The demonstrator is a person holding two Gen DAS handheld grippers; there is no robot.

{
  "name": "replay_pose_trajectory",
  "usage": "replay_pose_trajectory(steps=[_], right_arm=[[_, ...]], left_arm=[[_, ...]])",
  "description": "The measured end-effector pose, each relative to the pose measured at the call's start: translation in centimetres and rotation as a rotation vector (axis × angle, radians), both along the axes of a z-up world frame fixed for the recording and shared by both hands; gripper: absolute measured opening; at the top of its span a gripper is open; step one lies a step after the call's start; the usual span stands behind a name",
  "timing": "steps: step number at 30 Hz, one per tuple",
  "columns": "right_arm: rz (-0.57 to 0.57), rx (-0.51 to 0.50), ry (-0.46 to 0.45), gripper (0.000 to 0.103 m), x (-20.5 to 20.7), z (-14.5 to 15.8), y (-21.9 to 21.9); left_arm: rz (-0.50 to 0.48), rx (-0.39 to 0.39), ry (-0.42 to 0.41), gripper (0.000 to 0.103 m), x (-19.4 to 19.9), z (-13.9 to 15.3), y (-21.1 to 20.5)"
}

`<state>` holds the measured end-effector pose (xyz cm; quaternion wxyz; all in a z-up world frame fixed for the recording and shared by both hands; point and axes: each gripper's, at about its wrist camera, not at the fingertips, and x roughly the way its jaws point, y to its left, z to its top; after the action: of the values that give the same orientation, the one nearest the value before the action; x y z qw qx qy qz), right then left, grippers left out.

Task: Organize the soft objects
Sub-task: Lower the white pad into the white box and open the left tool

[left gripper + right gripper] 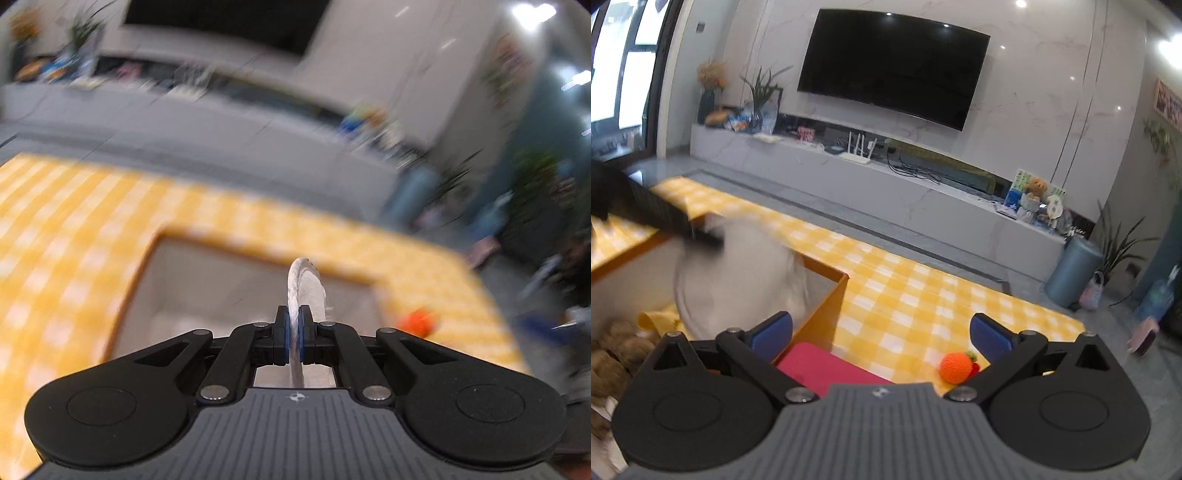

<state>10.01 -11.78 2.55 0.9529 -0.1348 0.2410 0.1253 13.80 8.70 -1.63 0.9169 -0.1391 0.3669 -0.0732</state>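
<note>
White soft cloth (303, 291): pinched between the blue pads (283, 332) of the left claw (294, 334), which is closed on it; the fabric arcs up and over between the fingers. It hangs above a wooden box (129, 291) with pale inner walls. From the right wrist view the same cloth (738, 273) appears as a blurred white mass over the box (827, 306), under the left claw's dark body (657, 214).

Right claw (882, 338): jaws spread wide, holding nothing.

Yellow-and-white checked cloth (908, 295): covers the bench beneath the box.

Orange knitted fruit (956, 366): lies on the checked cloth, right of the box and apart from it.

Pink-red flat item (820, 369): just beside the box's near corner.

Brown plush items (617, 354): lie inside the box at the left.
</note>
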Motion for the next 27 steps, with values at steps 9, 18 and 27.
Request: replay_pose_trajectory(steps=[9, 18, 27], right_arm=[[0.021, 0.006, 0.016, 0.1, -0.2, -0.5, 1.0], [0.021, 0.019, 0.022, 0.1, -0.8, -0.2, 1.1], [0.026, -0.005, 0.016, 0.1, -1.7, 0.0, 1.5]], left_arm=[[0.112, 0.419, -0.028, 0.068, -0.4, -1.1, -2.3], [0.129, 0.439, -0.094, 0.087, -2.5, 0.5, -2.8], [0.192, 0.287, -0.169, 0.097, -4.3, 2.3, -1.2]])
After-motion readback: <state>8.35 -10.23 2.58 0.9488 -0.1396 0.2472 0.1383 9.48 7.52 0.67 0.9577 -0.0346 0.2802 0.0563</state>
